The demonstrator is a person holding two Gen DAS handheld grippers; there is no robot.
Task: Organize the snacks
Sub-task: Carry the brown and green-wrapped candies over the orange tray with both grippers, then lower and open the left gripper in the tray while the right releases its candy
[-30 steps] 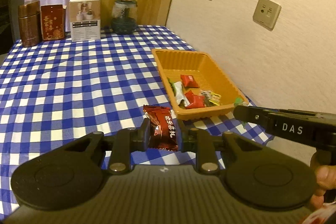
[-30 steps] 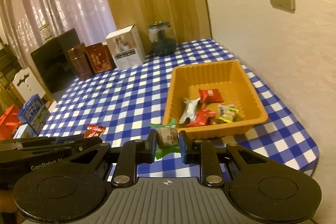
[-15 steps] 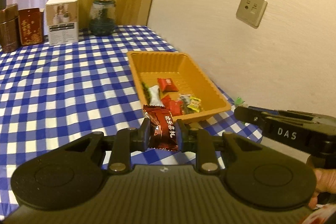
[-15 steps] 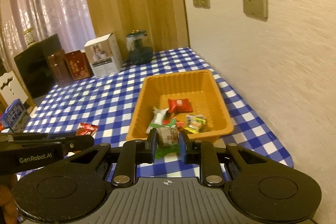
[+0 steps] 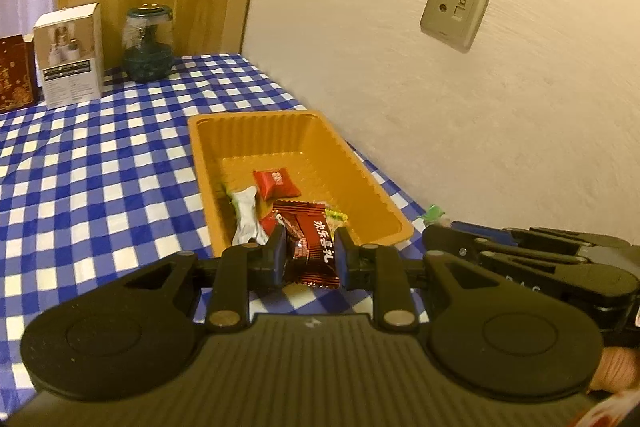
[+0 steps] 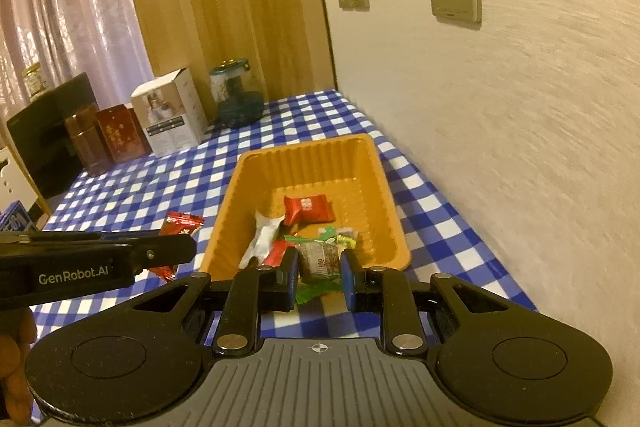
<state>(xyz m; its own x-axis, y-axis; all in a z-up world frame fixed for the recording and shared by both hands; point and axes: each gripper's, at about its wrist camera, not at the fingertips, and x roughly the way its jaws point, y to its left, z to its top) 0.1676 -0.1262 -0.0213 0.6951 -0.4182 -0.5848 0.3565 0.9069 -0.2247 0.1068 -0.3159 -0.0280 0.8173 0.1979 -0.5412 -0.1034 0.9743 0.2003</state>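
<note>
The dark red snack packet is clamped upright between the two fingers of the left gripper, white characters running down its face. It hangs at the near short rim of the orange tray, at about 6 o'clock of the tray in the left wrist view. In the right wrist view the same packet shows at 9 o'clock, just outside the tray's left long wall.

The right gripper is closed on a brown snack with green wrapper ends, held over the near end of the tray, its green tail hanging below the fingers.

Inside the tray lie a red pillow-shaped packet near the middle, a white wrapper toward the left wall at 7 o'clock, and a small yellow-green sweet close to the near wall. More red wrapping is partly hidden behind the left gripper's fingers.

The tray sits on a bench covered with a blue and white checked cloth, close to the wall on the right. At the far end, around 11 o'clock, stand a dark glass jar, a white carton and a red box. The right wrist view adds a brown canister beside the red box. Wall sockets sit on the cream wall at 1 o'clock.
</note>
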